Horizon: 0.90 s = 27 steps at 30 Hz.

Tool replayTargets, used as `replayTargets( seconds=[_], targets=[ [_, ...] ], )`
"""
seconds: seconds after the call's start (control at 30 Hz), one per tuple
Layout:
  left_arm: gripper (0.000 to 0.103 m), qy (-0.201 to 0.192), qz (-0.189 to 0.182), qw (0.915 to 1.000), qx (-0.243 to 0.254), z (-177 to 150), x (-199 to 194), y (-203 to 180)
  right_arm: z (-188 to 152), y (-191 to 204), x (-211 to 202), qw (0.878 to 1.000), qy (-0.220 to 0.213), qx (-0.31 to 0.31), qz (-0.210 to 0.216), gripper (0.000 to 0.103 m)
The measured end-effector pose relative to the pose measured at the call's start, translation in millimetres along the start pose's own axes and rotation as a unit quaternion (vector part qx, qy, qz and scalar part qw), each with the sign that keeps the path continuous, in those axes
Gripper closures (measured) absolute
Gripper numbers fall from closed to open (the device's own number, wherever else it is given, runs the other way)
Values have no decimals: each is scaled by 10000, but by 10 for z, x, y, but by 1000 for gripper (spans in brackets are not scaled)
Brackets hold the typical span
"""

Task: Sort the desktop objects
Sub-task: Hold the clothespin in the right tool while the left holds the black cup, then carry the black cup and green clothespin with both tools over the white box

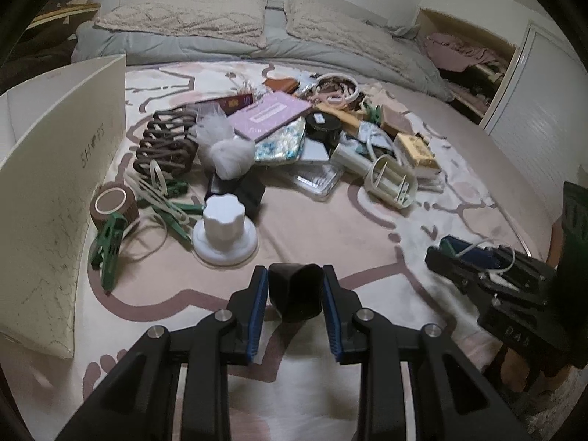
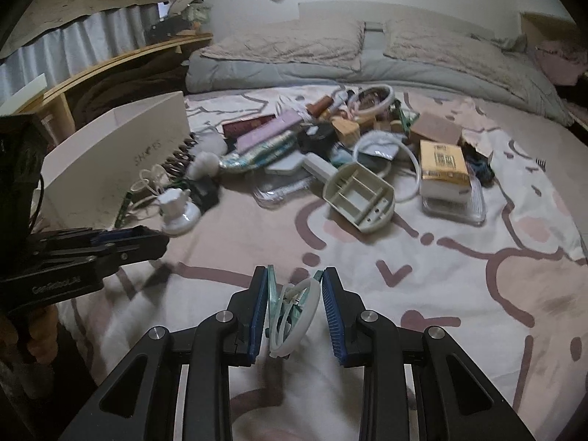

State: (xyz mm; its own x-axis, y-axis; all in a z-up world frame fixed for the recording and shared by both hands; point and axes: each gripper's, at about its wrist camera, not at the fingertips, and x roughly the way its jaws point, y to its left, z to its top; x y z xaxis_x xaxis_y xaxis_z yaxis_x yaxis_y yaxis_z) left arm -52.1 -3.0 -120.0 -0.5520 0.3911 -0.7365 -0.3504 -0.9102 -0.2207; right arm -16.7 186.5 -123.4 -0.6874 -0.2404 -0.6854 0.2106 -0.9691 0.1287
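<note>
My left gripper (image 1: 296,283) is shut on a small black cup-shaped cap (image 1: 297,296), held above the pink patterned bedsheet (image 1: 330,235). My right gripper (image 2: 294,286) is shut on a green clothes peg with a white ring (image 2: 292,310); it also shows at the right of the left wrist view (image 1: 477,261). A heap of mixed objects lies ahead: a purple notebook (image 1: 270,112), a white knob on a round base (image 1: 225,226), green pegs (image 1: 108,248), a yellow box (image 2: 443,163), a cream plastic holder (image 2: 360,196). A cream cardboard box (image 1: 51,183) stands at the left.
Pillows and a grey duvet (image 1: 228,42) lie behind the heap. A brown coiled organiser (image 1: 163,143), white pompoms (image 1: 228,147) and a brown tape roll (image 1: 112,205) sit near the box. A wooden shelf (image 2: 121,58) runs at the far left. Bare sheet lies between grippers and heap.
</note>
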Motion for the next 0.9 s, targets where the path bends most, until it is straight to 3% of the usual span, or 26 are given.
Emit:
replayTargets(
  seconds=[0.33,0.5,0.9],
  targets=[
    [74,-532,109,9985,49,111,-259,-4,152,244,-136,9996,-216,-134,119,73],
    [74,-821,153,9965,-13,192,-464,68,307,370,-284,9984,-325,-40,454,73],
    [74,-1584,587,9856,-8,404,-1031,312,825,860,-784,9947,-724,-136,712,72]
  ],
)
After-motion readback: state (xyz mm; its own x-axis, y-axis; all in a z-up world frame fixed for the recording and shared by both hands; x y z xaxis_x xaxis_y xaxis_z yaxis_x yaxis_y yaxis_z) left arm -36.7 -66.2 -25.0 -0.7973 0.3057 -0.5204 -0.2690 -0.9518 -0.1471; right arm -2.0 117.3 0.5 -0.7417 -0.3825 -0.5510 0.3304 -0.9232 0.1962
